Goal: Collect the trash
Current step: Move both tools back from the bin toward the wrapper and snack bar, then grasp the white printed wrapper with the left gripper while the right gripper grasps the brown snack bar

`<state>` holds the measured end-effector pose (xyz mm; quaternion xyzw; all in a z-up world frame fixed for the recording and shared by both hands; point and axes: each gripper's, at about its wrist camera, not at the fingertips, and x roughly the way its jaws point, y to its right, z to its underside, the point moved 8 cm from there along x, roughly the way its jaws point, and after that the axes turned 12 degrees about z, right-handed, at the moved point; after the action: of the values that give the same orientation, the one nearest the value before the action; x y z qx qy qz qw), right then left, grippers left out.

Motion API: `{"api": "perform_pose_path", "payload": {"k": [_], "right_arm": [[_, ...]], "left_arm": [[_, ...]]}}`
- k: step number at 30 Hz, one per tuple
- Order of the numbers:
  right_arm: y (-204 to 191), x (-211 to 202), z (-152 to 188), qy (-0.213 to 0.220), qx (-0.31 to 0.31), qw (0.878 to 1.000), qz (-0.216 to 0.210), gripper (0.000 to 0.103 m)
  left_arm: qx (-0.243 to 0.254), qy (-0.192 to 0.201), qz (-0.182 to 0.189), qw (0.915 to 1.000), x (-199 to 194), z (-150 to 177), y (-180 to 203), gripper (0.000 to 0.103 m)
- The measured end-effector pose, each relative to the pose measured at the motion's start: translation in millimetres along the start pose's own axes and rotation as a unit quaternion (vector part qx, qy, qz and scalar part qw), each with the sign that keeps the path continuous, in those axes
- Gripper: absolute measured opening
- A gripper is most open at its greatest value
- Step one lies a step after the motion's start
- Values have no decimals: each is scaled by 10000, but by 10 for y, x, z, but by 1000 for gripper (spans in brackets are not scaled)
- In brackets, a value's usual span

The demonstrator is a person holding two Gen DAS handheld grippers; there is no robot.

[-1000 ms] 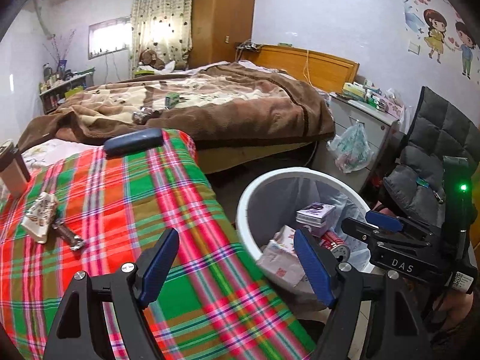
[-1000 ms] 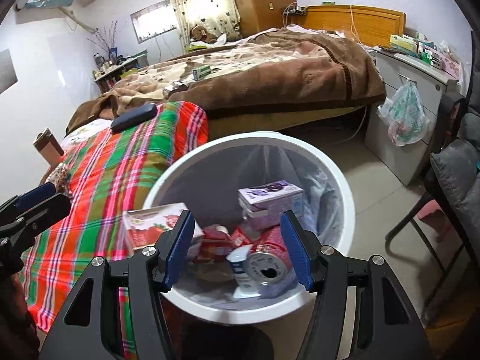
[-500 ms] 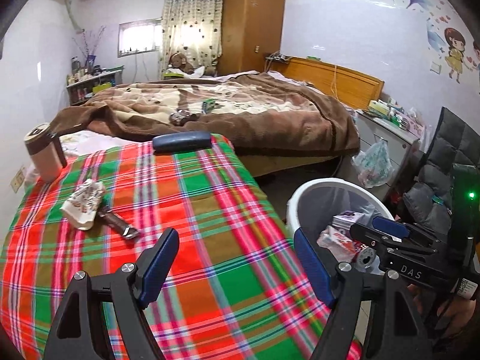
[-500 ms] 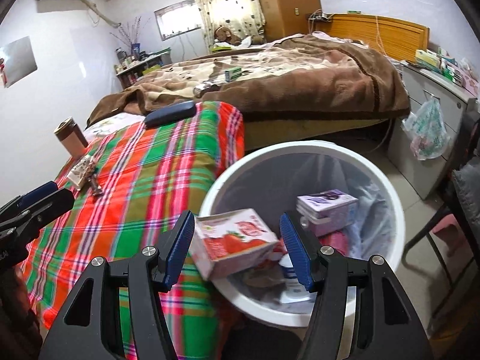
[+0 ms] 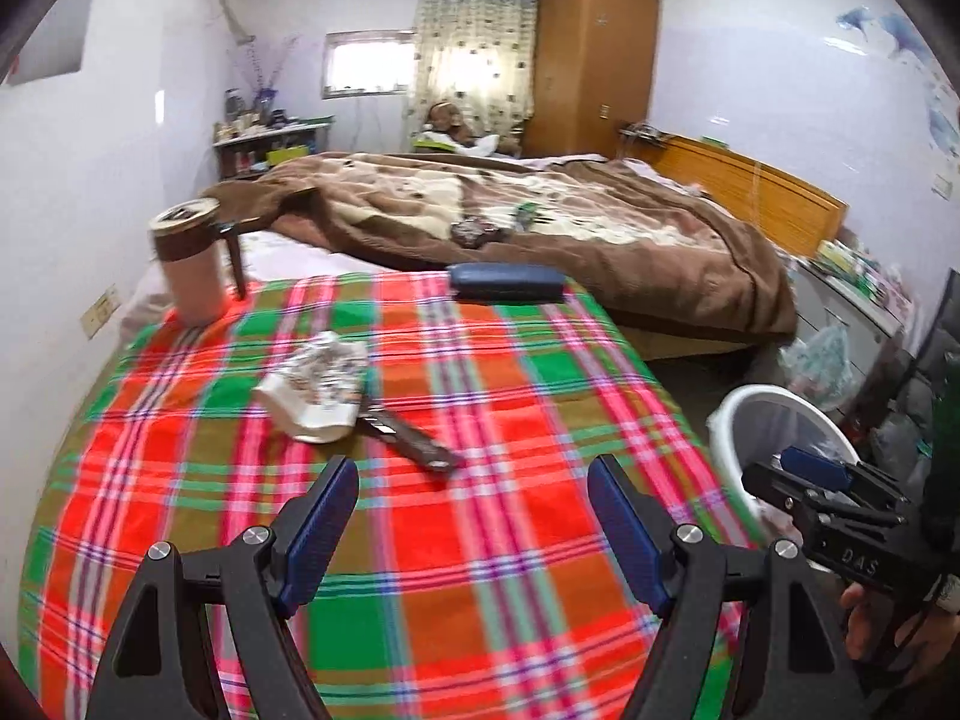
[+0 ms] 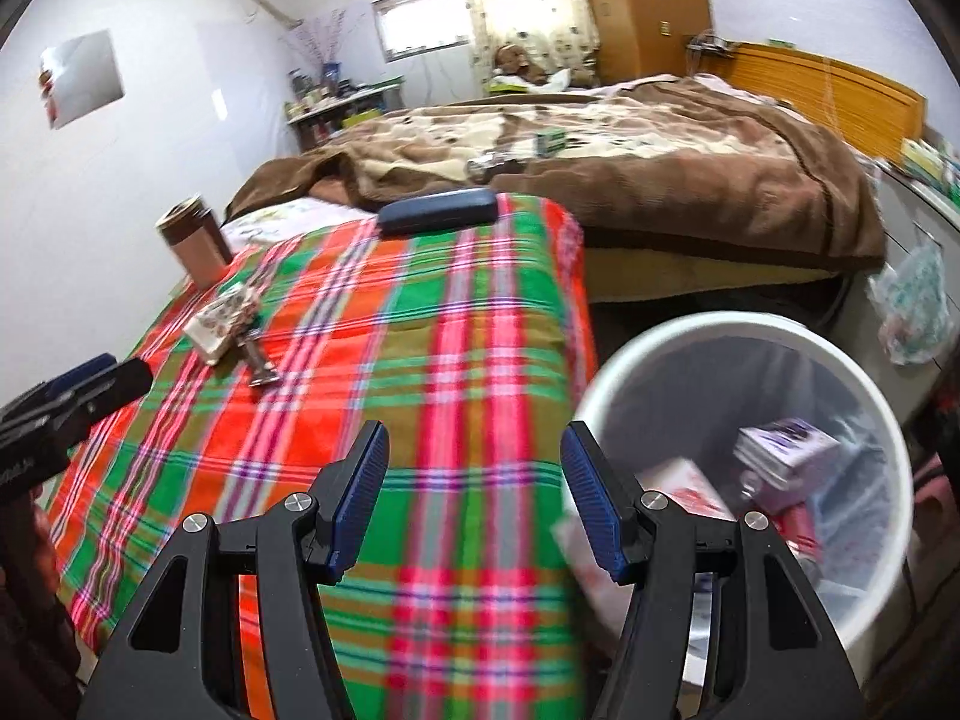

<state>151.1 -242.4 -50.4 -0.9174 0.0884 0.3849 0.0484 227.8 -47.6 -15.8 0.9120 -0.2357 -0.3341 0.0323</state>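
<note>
Crumpled wrapper (image 5: 318,393) on plaid blanket (image 5: 480,540), both grippers (image 5: 474,516) (image 6: 474,498) spread, empty

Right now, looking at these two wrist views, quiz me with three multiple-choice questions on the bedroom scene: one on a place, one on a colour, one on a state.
1. Where does the crumpled white patterned wrapper lie?
A. in the bin
B. on the plaid blanket
C. on the floor

2. What colour is the round plastic trash bin?
A. white
B. blue
C. black

3. How are the left hand-held gripper and right hand-held gripper?
A. both open, empty
B. both clamped on trash
C. one holds a carton

Answers: 1 B, it rests on the red-green plaid blanket; 2 A, its rim is white; 3 A, nothing sits between either pair of jaws.
</note>
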Motion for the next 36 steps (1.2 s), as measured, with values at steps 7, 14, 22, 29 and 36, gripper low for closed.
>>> {"api": "perform_pose_path", "payload": {"k": [7, 14, 22, 29, 36], "right_arm": [[-433, 149, -92, -40, -384, 9989, -265, 61], [-872, 335, -158, -151, -854, 9950, -506, 61], [-1268, 584, -178, -302, -1179, 9901, -695, 61], [-1540, 727, -200, -344, -1448, 9845, -924, 61], [-1711, 833, -160, -479, -1703, 9793, -986, 61]], "left_arm": [[-268, 11, -327, 9991, -5, -62, -559, 78], [-453, -36, -578, 9973, 99, -164, -1037, 78], [-383, -269, -555, 9974, 401, -254, -1294, 78], [-552, -448, -455, 9964, 673, -284, -1495, 78], [-493, -623, -275, 9965, 929, -337, -1603, 78]]}}
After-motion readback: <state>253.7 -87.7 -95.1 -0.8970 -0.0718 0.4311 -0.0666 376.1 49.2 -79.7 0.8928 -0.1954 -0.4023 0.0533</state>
